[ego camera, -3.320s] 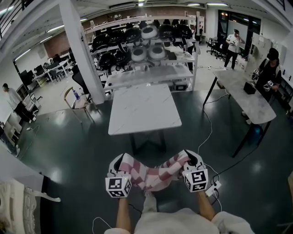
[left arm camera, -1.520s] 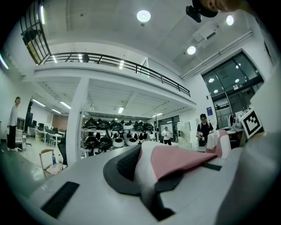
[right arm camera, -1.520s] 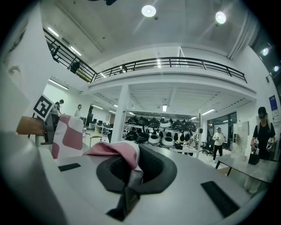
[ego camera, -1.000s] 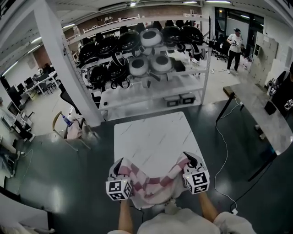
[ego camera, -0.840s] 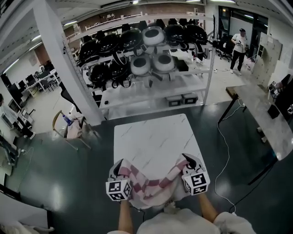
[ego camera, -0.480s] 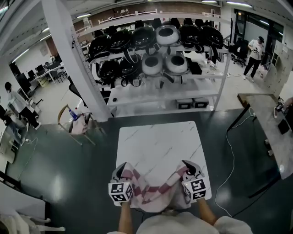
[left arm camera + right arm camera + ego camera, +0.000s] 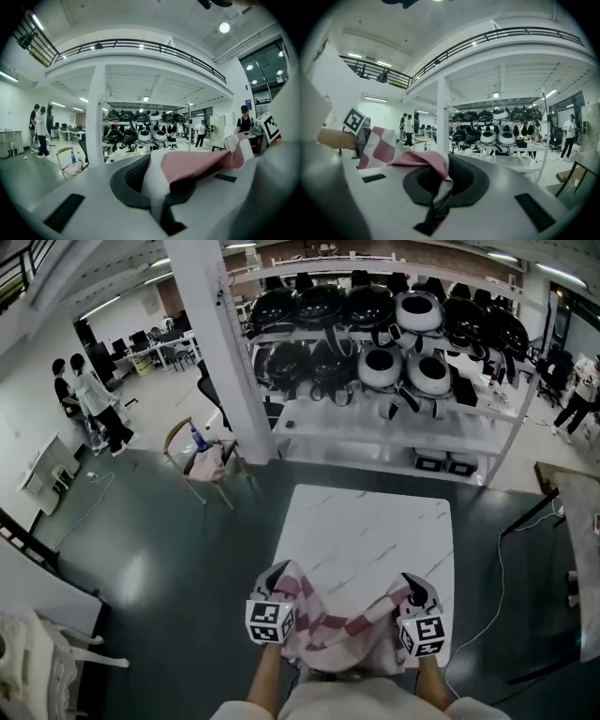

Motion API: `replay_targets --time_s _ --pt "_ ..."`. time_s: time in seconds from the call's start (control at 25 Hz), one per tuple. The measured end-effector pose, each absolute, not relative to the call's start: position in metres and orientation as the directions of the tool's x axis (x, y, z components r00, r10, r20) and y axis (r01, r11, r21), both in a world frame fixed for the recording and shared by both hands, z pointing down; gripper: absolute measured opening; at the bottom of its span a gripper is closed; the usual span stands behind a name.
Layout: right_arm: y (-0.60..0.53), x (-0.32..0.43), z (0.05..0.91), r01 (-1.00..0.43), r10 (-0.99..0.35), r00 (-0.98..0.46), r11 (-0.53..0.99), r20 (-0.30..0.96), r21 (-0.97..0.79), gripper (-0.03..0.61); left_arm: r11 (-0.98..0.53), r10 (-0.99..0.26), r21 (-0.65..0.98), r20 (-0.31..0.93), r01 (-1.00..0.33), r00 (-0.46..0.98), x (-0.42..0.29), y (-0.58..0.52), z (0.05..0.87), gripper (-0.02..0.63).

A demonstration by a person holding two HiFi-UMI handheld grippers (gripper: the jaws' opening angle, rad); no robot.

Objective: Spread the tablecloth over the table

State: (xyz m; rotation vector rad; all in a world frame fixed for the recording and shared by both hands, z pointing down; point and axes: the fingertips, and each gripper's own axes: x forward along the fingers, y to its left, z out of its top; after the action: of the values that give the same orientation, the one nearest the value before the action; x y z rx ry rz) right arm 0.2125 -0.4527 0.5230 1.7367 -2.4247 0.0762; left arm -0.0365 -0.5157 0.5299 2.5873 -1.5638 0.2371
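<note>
A pink-and-white checked tablecloth point(image 7: 349, 627) hangs bunched between my two grippers over the near edge of the white marble table point(image 7: 375, 531). My left gripper point(image 7: 277, 571) is shut on the cloth's left corner, and pink fabric point(image 7: 197, 164) is pinched in its jaws. My right gripper point(image 7: 415, 585) is shut on the right corner, where cloth point(image 7: 431, 164) folds over the jaws. Both grippers point roughly level toward the table's far side. The cloth sags in the middle and covers only the near strip of the tabletop.
White shelving point(image 7: 394, 418) loaded with round black and white devices stands just beyond the table. A white pillar point(image 7: 225, 343) rises at the left, with a chair point(image 7: 199, 460) beside it. Two people point(image 7: 84, 399) stand far left. Another table point(image 7: 577, 549) sits at the right edge.
I have stepped up to the table; both grippers moved forward and slightly down with the cloth, so its lower folds now lie over the near edge. The view has swung left.
</note>
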Motion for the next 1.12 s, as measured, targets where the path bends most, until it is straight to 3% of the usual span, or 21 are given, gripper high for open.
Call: replay_targets --time_s 0.52,1.12 --pt "-0.467 0.016 0.468 -0.815 -0.819 -0.571 0.573 0.057 0.085 0.014 -0.151 -0.983 0.013 0.1 -0.988 0.152 -0.261 -0.46 0.49 0.031" --pt "-0.46 -0.266 0.461 -0.439 -0.45 -0.892 0.886 0.048 0.149 0.014 0.331 -0.943 -0.011 0.029 -0.944 -0.331 -0.506 -0.33 0.465 0.031"
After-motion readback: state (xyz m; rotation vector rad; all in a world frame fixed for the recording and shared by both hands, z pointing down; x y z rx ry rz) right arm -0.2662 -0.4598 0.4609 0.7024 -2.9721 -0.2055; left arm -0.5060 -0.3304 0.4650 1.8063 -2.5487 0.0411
